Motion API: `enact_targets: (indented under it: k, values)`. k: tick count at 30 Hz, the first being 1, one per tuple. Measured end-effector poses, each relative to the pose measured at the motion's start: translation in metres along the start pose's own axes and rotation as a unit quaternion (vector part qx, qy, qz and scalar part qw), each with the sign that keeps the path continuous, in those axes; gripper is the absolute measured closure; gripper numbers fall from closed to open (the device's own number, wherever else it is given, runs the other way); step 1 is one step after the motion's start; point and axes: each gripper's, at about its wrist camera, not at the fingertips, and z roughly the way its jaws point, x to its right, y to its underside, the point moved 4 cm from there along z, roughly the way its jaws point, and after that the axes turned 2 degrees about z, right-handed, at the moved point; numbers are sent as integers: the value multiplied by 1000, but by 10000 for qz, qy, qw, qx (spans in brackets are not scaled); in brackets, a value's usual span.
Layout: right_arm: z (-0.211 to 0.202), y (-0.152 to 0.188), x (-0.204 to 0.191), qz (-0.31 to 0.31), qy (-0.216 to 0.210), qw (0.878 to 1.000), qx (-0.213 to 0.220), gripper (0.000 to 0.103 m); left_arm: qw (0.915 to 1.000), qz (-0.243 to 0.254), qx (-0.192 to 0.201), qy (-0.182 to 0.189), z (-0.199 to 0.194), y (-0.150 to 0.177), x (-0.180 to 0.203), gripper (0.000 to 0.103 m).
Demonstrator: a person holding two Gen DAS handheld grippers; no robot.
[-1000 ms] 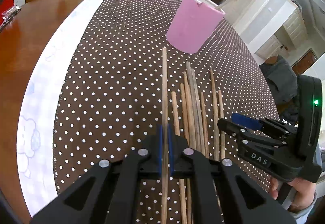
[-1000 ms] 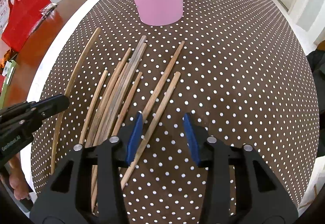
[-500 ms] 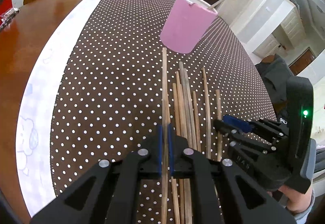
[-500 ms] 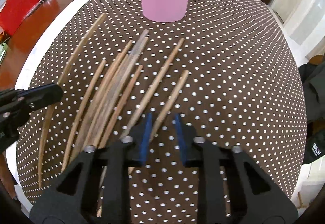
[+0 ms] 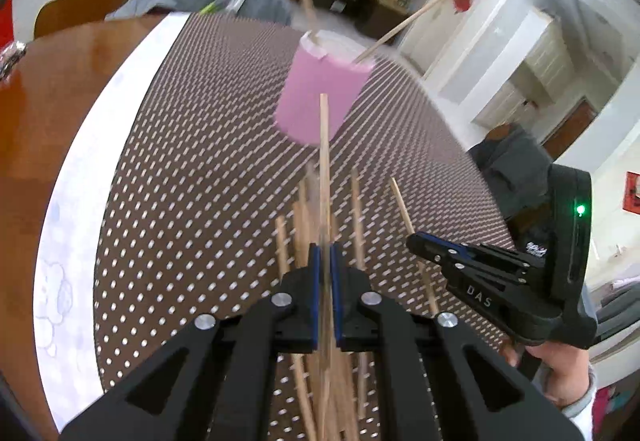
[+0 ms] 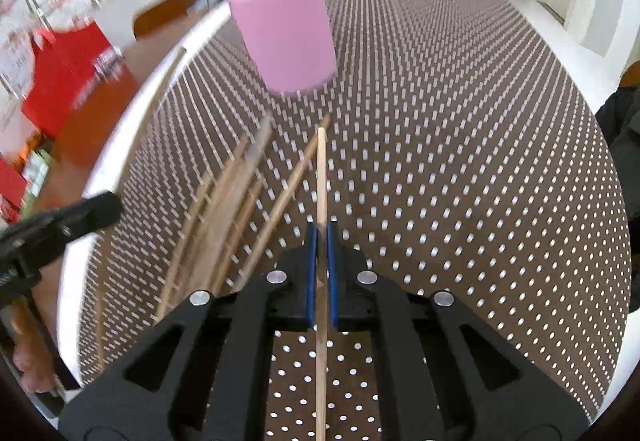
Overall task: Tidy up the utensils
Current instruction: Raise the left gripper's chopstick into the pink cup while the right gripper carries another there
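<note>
A pink cup (image 5: 320, 97) stands on the dotted cloth with two chopsticks leaning in it; it also shows in the right wrist view (image 6: 286, 37). My left gripper (image 5: 325, 261) is shut on a wooden chopstick (image 5: 324, 161), lifted and pointing at the cup. My right gripper (image 6: 321, 241) is shut on another chopstick (image 6: 321, 177), lifted off the cloth. Several loose chopsticks (image 5: 356, 217) lie on the cloth below both grippers, also in the right wrist view (image 6: 228, 197). The right gripper (image 5: 416, 241) shows at the right of the left view.
The brown polka-dot cloth (image 6: 460, 161) covers a round wooden table (image 5: 48, 113) with a white border strip. A red bag (image 6: 64, 81) sits at the table's left. A chair (image 5: 80, 9) stands behind the table.
My right gripper closed on a chopstick and raised it. My left gripper lifted its chopstick off the cloth, tilting it up toward the cup. Both views are blurred by motion.
</note>
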Motion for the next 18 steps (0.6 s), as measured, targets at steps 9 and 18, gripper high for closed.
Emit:
enact_targets:
  k: [9, 18]
  values:
    - [-70, -22, -13, 36, -596, 9912, 1180, 98, 9899, 511, 1262, 401, -39, -29, 47, 97]
    - [-112, -61, -24, -132, -930, 9746, 2034, 98, 9549, 987, 2764, 444, -63, -70, 68, 97]
